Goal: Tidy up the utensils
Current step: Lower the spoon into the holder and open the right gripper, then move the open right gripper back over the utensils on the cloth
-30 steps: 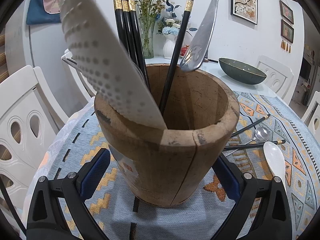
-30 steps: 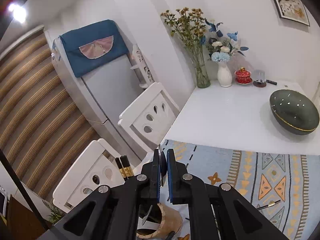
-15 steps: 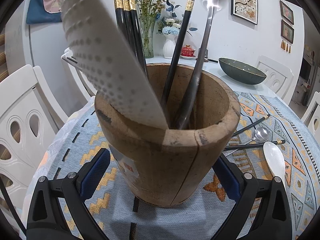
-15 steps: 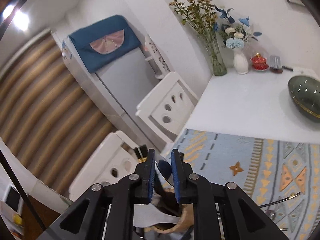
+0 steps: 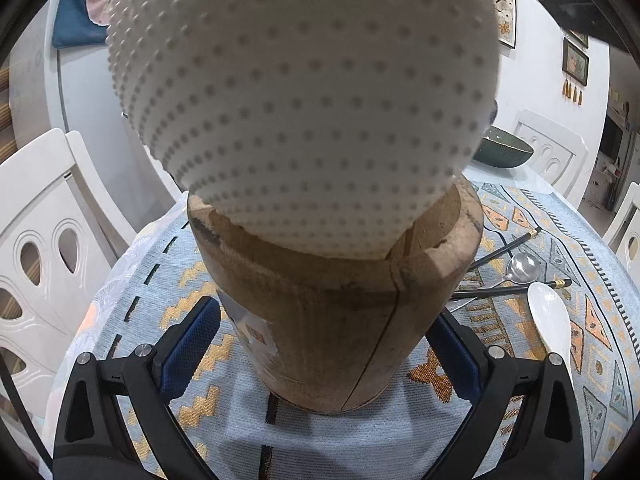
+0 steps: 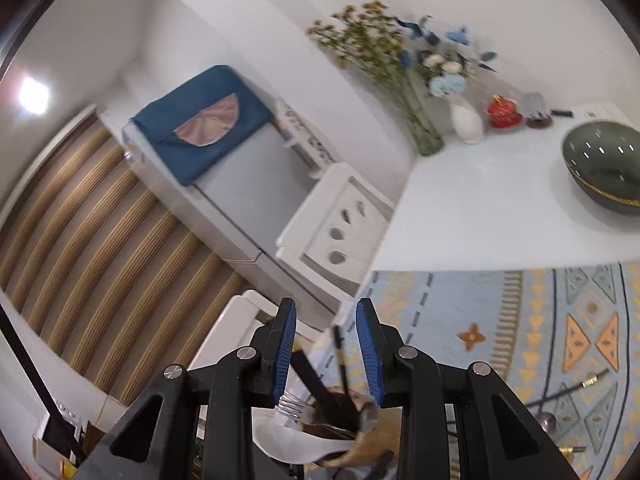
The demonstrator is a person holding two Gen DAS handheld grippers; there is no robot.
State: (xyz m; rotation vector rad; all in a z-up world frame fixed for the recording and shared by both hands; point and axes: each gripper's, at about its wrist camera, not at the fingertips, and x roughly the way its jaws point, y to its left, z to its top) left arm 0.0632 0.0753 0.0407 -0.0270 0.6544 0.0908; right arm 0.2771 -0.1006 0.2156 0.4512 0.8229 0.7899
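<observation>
A big round wooden cup (image 5: 340, 312) stands on the pale blue cloth with orange zigzags (image 5: 120, 312) that covers the table. The left gripper (image 5: 320, 344) has its two blue pads set wide, one on each side of the cup near its bottom. The pads sit right beside the wood, but it is hard to see if they press on it, so I cannot tell if this claw is holding the cup or only waiting around it.

A white rice paddle with little bumps (image 5: 304, 96) sticks out of the cup and leans toward the left camera, so it hides most of what is inside. From the right wrist view, black chopsticks (image 6: 340, 354), a silver fork (image 6: 294, 408) and a silver spoon (image 6: 366, 416) also stand in the cup, and the white paddle lies across the near edge.

The right gripper (image 6: 326, 350) is up above the cup. Its jaws have just been opening and now stand a little apart. Nothing is pinched between its blue pads (image 6: 285, 344).

To the right of the cup, more things lie loose on the cloth: a white soup spoon (image 5: 550, 320) nearest, then a small silver spoon (image 5: 522, 268) and two black chopsticks with gold ends (image 5: 508, 290) crossing each other.

Farther away on the bare white table sits a dark green bowl (image 6: 604, 164). At the far edge is a glass vase of dried flowers (image 6: 424, 132).
</observation>
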